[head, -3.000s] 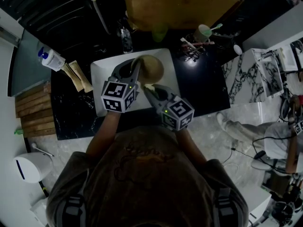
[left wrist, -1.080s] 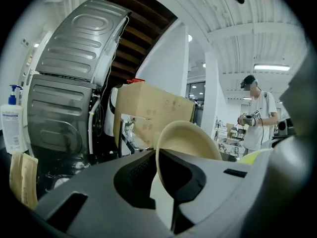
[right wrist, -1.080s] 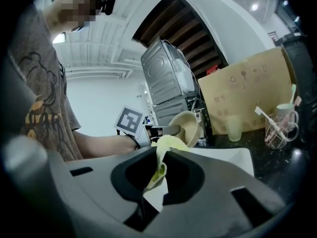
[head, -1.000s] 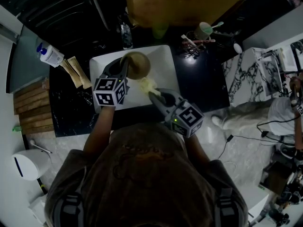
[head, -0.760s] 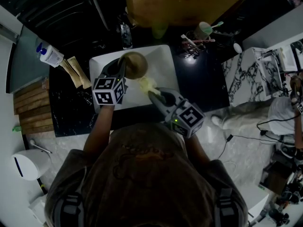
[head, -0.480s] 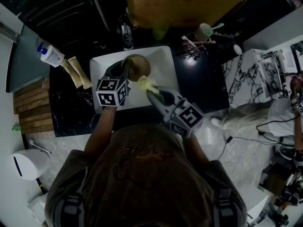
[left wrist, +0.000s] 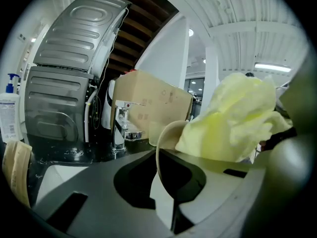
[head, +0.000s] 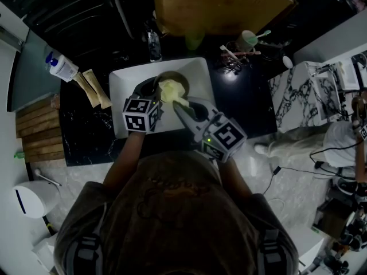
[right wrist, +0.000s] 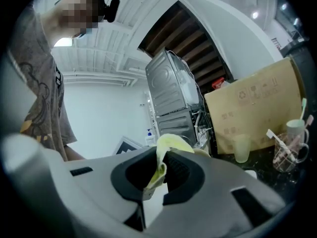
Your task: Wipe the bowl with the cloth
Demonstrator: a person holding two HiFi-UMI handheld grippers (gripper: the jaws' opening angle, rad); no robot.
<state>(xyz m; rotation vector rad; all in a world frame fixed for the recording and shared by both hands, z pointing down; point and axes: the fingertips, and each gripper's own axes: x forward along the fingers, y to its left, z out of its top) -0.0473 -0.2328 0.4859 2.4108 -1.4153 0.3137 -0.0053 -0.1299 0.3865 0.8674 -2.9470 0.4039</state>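
Note:
Over the white sink my left gripper is shut on the rim of a tan bowl, held tilted. In the left gripper view the thin bowl rim runs down between the jaws. My right gripper is shut on a pale yellow cloth, which is pressed into the bowl's hollow. The cloth fills the right of the left gripper view; a fold of the cloth is pinched between the right jaws. Most of the bowl's inside is hidden by the cloth.
A tap and a cardboard box stand behind the sink. A cup with utensils and a wire rack lie at the back right. A soap bottle and sponges are left of the sink.
The right gripper carried the cloth up and left from beside the bowl into its hollow. The left gripper shifted the bowl slightly right and tilted it toward the cloth.

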